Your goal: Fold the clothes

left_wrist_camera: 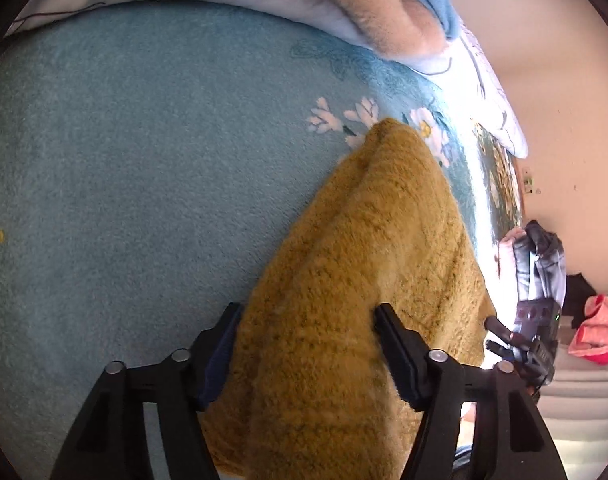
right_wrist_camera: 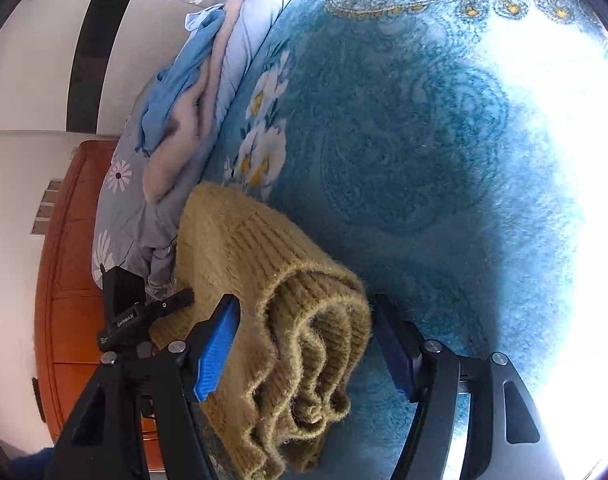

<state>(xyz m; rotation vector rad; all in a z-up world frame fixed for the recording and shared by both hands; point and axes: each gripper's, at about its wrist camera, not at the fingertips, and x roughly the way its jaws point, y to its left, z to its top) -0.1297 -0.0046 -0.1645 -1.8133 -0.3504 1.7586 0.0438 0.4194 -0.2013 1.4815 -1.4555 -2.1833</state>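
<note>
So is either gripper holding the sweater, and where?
Right gripper: no, jaws open around the sweater at its folded end. Left gripper: sweater fills its jaws; grip cannot be told.

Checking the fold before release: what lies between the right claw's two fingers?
In the right wrist view, the folded end of the mustard knit sweater, several stacked layers, sits between the right claw fingers. The right-hand pad stands just clear of it.

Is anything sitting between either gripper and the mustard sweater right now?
Nothing visible. The folded mustard sweater already lies between the open fingers of the right gripper and of the left gripper, resting on the teal blanket. The heaped bedding lies beyond it.
</note>
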